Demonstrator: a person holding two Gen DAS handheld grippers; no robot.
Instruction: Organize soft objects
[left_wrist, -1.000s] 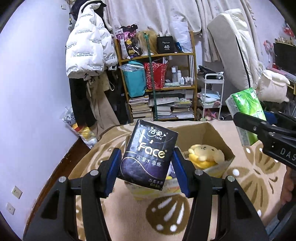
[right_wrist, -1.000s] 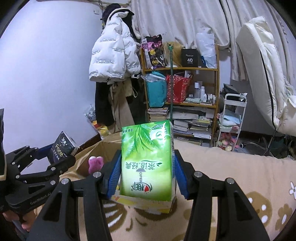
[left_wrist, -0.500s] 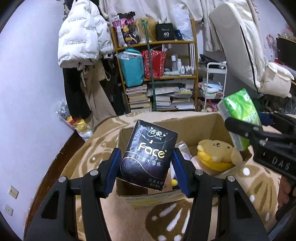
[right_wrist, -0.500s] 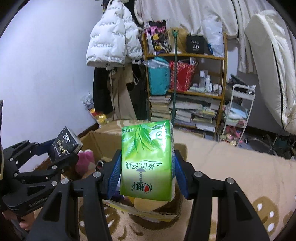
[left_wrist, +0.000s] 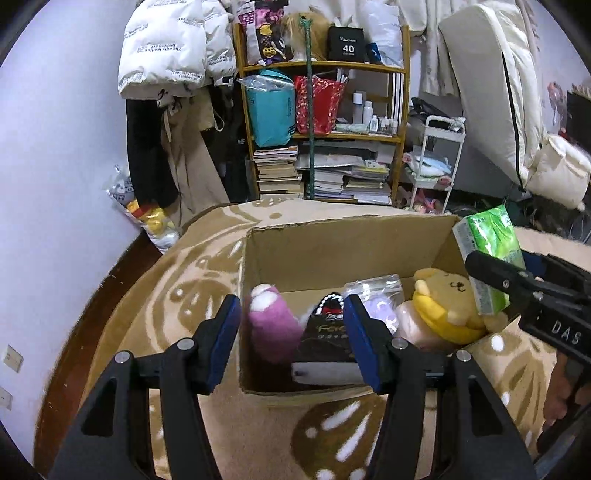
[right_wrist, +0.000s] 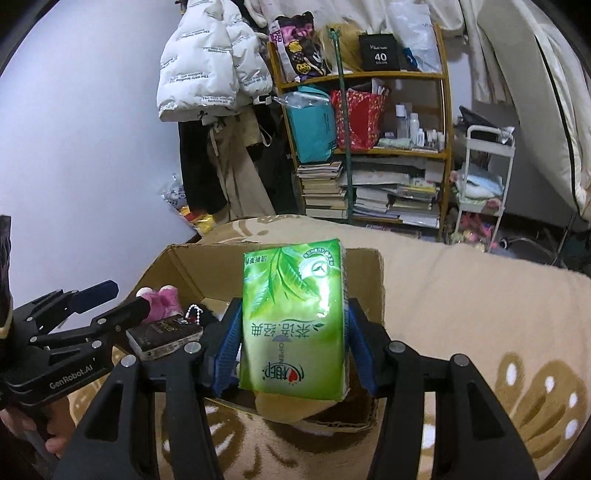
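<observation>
The black pack (left_wrist: 325, 341) is now lying in the box (left_wrist: 332, 251) at six o'clock (left jaws just opening, released); right jaws are still clamping the green pack (right_wrist: 293, 321).

1. pale lilac wall (left_wrist: 55, 147) on the left.
2. wooden shelf unit (left_wrist: 325, 125) stacked with books.
3. white puffer jacket (right_wrist: 207, 62) hanging beside it.
4. white trolley (right_wrist: 484, 177) to the right.
5. tan patterned blanket (right_wrist: 461, 295) below.

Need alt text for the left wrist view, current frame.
The left gripper hangs open over a cardboard box on a patterned blanket, the black tissue pack lying loose in the box beside a pink plush and a yellow plush. At right, the right gripper holds a green tissue pack over the box.
</observation>
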